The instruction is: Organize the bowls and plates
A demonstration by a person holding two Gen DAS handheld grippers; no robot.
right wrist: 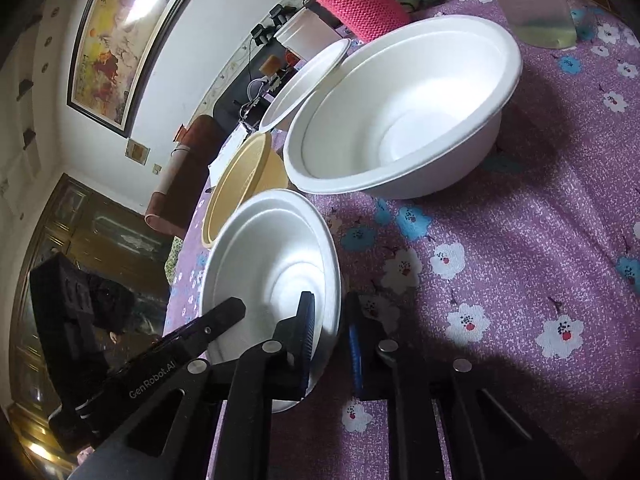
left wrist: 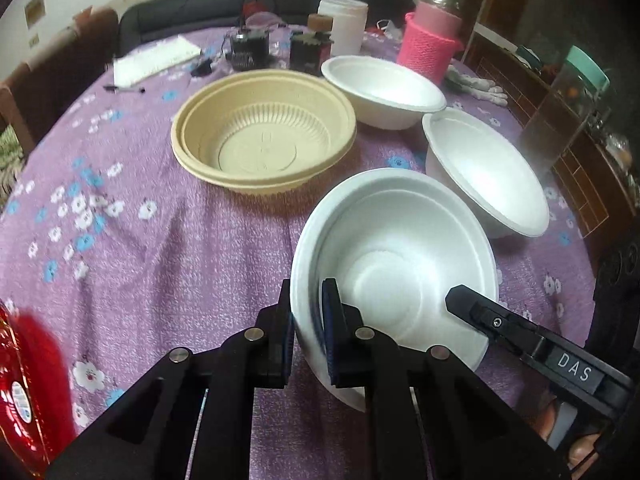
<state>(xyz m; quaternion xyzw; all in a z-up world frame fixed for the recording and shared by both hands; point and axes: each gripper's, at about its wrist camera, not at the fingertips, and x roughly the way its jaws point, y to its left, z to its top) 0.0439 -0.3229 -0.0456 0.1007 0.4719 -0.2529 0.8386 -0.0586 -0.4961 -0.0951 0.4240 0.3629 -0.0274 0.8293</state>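
Observation:
A white foam bowl [left wrist: 400, 248] [right wrist: 272, 256] sits nearest on the purple flowered tablecloth [left wrist: 140, 240]. My left gripper [left wrist: 309, 320] is shut on its left rim, one pad inside and one outside. My right gripper [right wrist: 330, 340] is shut on the opposite rim; one of its fingers [left wrist: 480, 316] shows in the left wrist view. A left finger [right wrist: 224, 314] shows in the right wrist view. Behind stand two stacked tan bowls [left wrist: 264, 132] [right wrist: 240, 184], a second white bowl [left wrist: 484, 168] [right wrist: 400, 112] and a third white bowl [left wrist: 380, 88] [right wrist: 304, 80].
At the table's far side stand a pink knitted jar [left wrist: 430, 52], a white canister [left wrist: 344, 24], dark cups [left wrist: 248, 46] and a white notebook [left wrist: 156, 58]. A red packet [left wrist: 24, 380] lies near left. A clear bottle [right wrist: 532, 4] stands behind the second white bowl.

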